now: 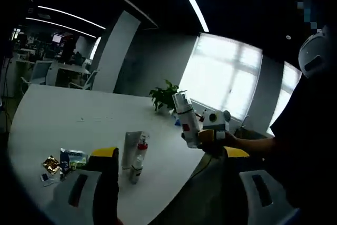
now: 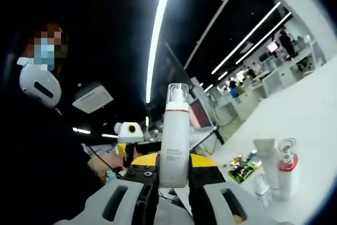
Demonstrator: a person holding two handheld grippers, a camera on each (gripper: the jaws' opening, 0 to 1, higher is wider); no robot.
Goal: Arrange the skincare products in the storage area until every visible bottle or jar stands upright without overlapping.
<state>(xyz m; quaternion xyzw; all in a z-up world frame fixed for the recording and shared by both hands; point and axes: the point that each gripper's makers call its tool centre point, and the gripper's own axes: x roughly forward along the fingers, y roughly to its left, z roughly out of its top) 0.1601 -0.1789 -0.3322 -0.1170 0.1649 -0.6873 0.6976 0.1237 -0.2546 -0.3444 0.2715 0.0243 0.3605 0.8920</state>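
Observation:
My right gripper (image 2: 174,166) is shut on a tall white pump bottle (image 2: 175,140) with a clear cap, held upright in the air off the table's edge. The left gripper view shows this bottle (image 1: 187,119) in the right gripper (image 1: 204,138), beyond my own jaws. My left gripper (image 1: 171,154) is open, its jaws wide apart and holding nothing. On the white table (image 1: 68,114) stand a white tube (image 1: 130,150), a red-collared pump bottle (image 1: 141,145) and a small clear bottle (image 1: 137,168), close together. From the right gripper view I see the tube (image 2: 268,162), the red-collared bottle (image 2: 288,171) and the small bottle (image 2: 260,185).
Several flat sachets (image 1: 71,159) and a gold packet (image 1: 51,164) lie left of the bottles near the table edge. A potted plant (image 1: 166,96) stands at the far end. The person (image 2: 37,146) holding the grippers is close by. Desks and chairs are beyond the table.

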